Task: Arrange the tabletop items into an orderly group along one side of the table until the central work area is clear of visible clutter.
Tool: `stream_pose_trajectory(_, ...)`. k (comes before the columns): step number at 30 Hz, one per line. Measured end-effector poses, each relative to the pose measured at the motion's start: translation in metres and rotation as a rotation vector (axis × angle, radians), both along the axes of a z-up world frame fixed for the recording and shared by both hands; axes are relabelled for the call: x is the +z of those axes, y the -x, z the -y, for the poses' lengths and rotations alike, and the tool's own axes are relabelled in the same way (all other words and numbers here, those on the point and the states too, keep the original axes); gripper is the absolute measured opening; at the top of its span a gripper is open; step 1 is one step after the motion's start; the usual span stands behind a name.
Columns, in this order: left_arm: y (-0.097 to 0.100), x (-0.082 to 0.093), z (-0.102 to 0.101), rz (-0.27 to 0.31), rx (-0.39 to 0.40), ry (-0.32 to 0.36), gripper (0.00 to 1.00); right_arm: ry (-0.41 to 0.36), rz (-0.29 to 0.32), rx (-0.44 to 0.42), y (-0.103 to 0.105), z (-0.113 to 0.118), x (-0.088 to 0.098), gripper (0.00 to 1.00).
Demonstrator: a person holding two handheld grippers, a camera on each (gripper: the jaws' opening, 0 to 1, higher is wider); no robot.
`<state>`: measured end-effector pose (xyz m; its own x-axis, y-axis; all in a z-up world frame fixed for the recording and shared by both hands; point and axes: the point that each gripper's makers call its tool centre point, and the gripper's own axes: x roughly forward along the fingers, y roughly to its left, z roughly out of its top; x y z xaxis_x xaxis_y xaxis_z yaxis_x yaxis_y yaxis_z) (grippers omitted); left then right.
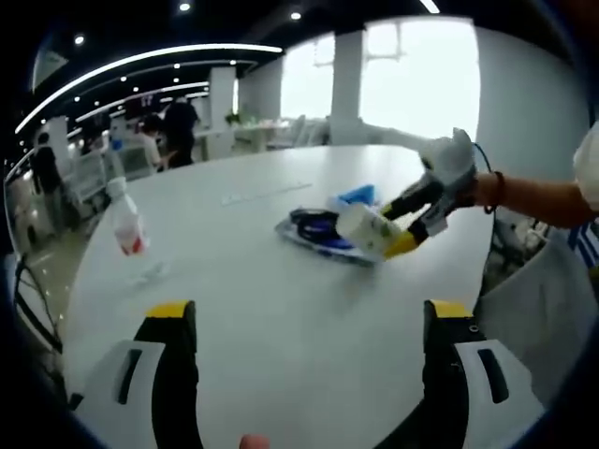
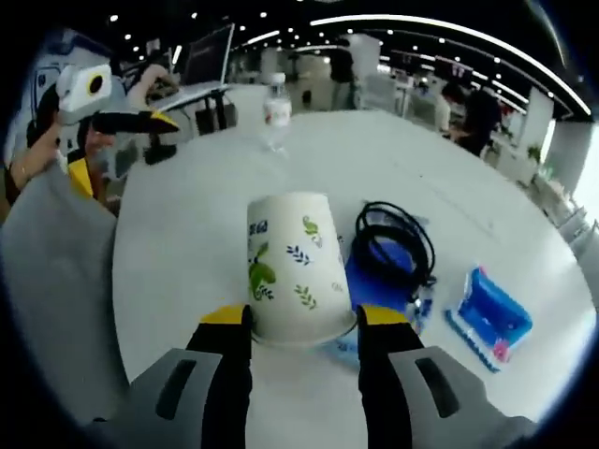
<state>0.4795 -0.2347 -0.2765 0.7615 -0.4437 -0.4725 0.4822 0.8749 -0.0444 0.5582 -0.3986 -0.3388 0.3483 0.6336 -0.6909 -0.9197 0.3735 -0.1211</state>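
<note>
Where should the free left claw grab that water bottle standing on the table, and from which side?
Grip the water bottle around its straight middle, at the label, coming in level from the near side with jaws either side. It stands upright, alone on bare table, so nothing blocks a side approach. The left claw is open; the right claw is busy holding the paper cup.

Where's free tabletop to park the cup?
Bare white table spans from the left tool to the clear plastic bottle. Crowded: right tool holds the leaf-printed paper cup beside the black cable coil and blue packet.
</note>
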Motion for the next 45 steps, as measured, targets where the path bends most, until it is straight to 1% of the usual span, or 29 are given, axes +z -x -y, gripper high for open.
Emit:
stream_pose_trajectory(2,0.000,0.001,0.002,0.005,-0.011,0.002,0.97,0.034,0.026,0.051,0.005,-0.005,-0.003,0.44)
stream_pose_trajectory(4,0.001,0.002,0.004,0.008,-0.019,0.012,0.96,0.054,0.037,0.089,0.012,-0.011,-0.005,0.44)
stream_pose_trajectory(8,0.002,0.001,0.006,0.004,-0.031,0.009,0.95,0.056,0.030,0.145,0.024,-0.022,-0.007,0.44)
stream_pose_trajectory(10,0.004,0.001,0.010,-0.002,-0.052,0.020,0.92,0.062,0.039,0.177,0.030,-0.028,-0.007,0.44)
stream_pose_trajectory(12,0.006,0.001,0.015,-0.004,-0.072,0.038,0.87,0.075,0.052,0.209,0.034,-0.032,-0.008,0.44)
stream_pose_trajectory(13,0.007,0.002,0.017,-0.005,-0.080,0.046,0.86,0.073,0.050,0.218,0.037,-0.035,-0.008,0.44)
stream_pose_trajectory(15,0.007,0.002,0.018,-0.007,-0.085,0.046,0.87,0.062,0.038,0.244,0.044,-0.040,-0.008,0.44)
stream_pose_trajectory(19,0.009,-0.002,0.018,-0.021,-0.094,0.031,0.87,0.036,0.036,0.300,0.057,-0.053,-0.003,0.44)
stream_pose_trajectory(22,0.010,-0.002,0.022,-0.025,-0.106,0.043,0.86,0.003,0.023,0.332,0.065,-0.062,0.002,0.44)
stream_pose_trajectory(24,0.011,-0.003,0.023,-0.031,-0.115,0.045,0.85,-0.008,0.028,0.350,0.070,-0.067,0.005,0.44)
stream_pose_trajectory(27,0.013,-0.002,0.027,-0.040,-0.127,0.064,0.82,-0.052,-0.004,0.391,0.082,-0.076,0.010,0.44)
stream_pose_trajectory(28,0.012,-0.001,0.028,-0.035,-0.130,0.070,0.82,-0.053,0.000,0.404,0.085,-0.077,0.011,0.44)
stream_pose_trajectory(30,0.013,0.000,0.030,-0.031,-0.141,0.077,0.79,-0.048,0.010,0.427,0.090,-0.080,0.012,0.44)
stream_pose_trajectory(31,0.015,-0.001,0.032,-0.040,-0.154,0.080,0.76,-0.051,0.008,0.441,0.092,-0.081,0.012,0.44)
stream_pose_trajectory(33,0.020,-0.005,0.036,-0.076,-0.177,0.088,0.66,-0.056,0.006,0.440,0.093,-0.083,0.013,0.44)
stream_pose_trajectory(35,0.023,-0.006,0.040,-0.086,-0.201,0.095,0.60,-0.051,0.017,0.454,0.095,-0.084,0.012,0.44)
stream_pose_trajectory(37,0.025,-0.005,0.043,-0.082,-0.215,0.101,0.58,-0.050,0.027,0.475,0.098,-0.086,0.013,0.44)
stream_pose_trajectory(40,0.027,-0.007,0.046,-0.104,-0.225,0.114,0.55,-0.060,0.031,0.498,0.103,-0.088,0.016,0.44)
stream_pose_trajectory(43,0.028,-0.008,0.046,-0.110,-0.231,0.107,0.51,-0.063,0.037,0.502,0.102,-0.089,0.017,0.45)
stream_pose_trajectory(45,0.029,-0.009,0.047,-0.112,-0.240,0.107,0.47,-0.059,0.041,0.503,0.101,-0.088,0.017,0.45)
